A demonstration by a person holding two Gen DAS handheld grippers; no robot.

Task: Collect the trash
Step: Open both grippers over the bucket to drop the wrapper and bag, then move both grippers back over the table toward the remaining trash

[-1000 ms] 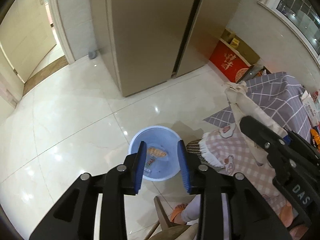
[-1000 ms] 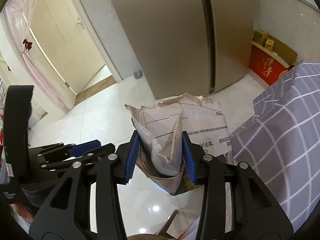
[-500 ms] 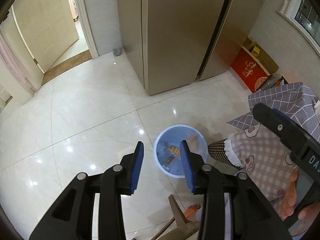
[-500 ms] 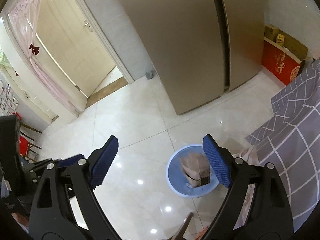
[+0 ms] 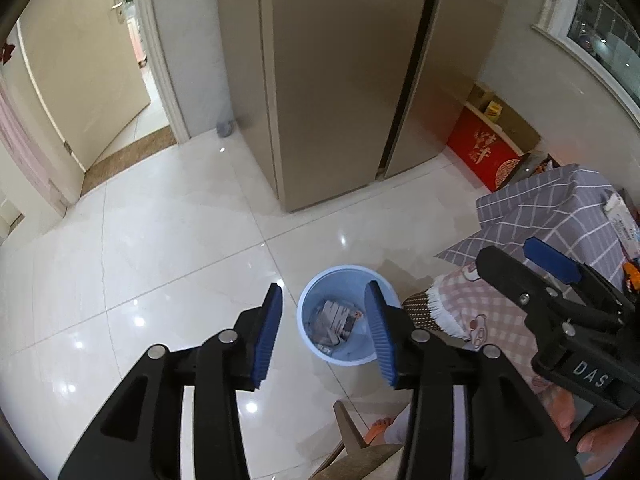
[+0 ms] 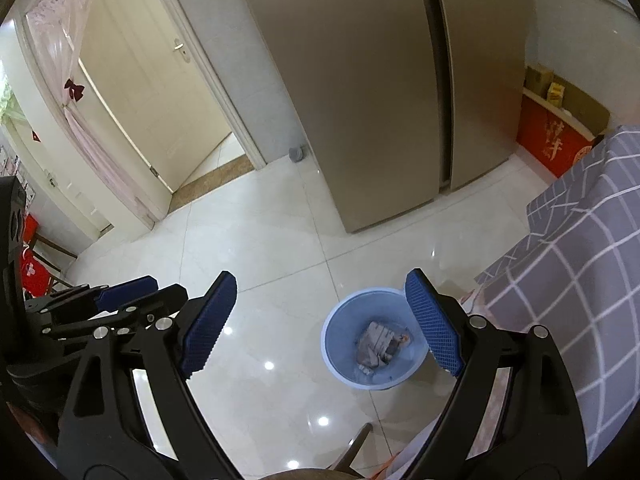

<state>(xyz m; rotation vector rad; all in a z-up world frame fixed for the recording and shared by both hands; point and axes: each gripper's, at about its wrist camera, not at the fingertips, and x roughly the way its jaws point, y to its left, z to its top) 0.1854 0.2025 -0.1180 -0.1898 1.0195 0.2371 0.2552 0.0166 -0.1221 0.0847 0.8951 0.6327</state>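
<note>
1. Both views are reading evenly bright; daylight is entering through the window at upper right of the left wrist view.
2. Small white glare spots are reflecting off the glossy floor, several near the blue bin.
3. Fisheye distortion is bending the doorway and the refrigerator; black vignette is ringing every edge.
4. Focus is holding sharp throughout; shadows are staying soft and faint.

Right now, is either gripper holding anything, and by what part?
Nothing held. Left gripper and right gripper are open and empty; the crumpled paper lies in the blue bin.
</note>
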